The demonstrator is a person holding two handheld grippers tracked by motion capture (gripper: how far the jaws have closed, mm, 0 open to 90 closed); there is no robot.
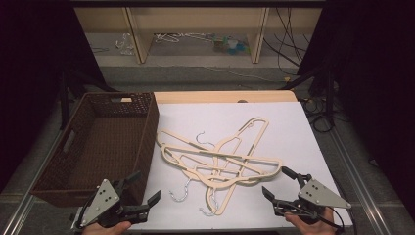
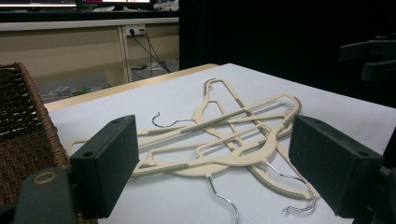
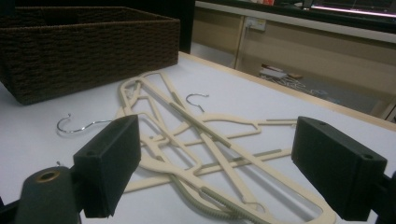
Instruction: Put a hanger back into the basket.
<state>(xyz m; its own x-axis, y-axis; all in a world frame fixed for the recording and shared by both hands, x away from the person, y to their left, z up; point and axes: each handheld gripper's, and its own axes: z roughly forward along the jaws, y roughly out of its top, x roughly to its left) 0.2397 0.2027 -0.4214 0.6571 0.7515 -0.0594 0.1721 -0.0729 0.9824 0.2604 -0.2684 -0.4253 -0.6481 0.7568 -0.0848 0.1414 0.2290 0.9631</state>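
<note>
Two grippers hang at the near edge of the table (image 1: 293, 122), whose white top carries everything ahead of the jaws. Largest on it is the brown woven basket (image 1: 105, 142), which stands just beside the left gripper (image 1: 137, 191), beyond its outer jaw, and lies well beyond the jaws of the right gripper (image 1: 279, 183), off to their left in the right gripper view. Next comes the pile of cream hangers (image 1: 220, 156), several laid crosswise over one another, with their metal hooks (image 1: 182, 193) sticking out toward the near edge. The pile lies in front of both pairs of jaws, between the two grippers and apart from each. In both gripper views it shows through the gap between the jaws. Both pairs of jaws stand wide apart, with nothing held or touched by either.
</note>
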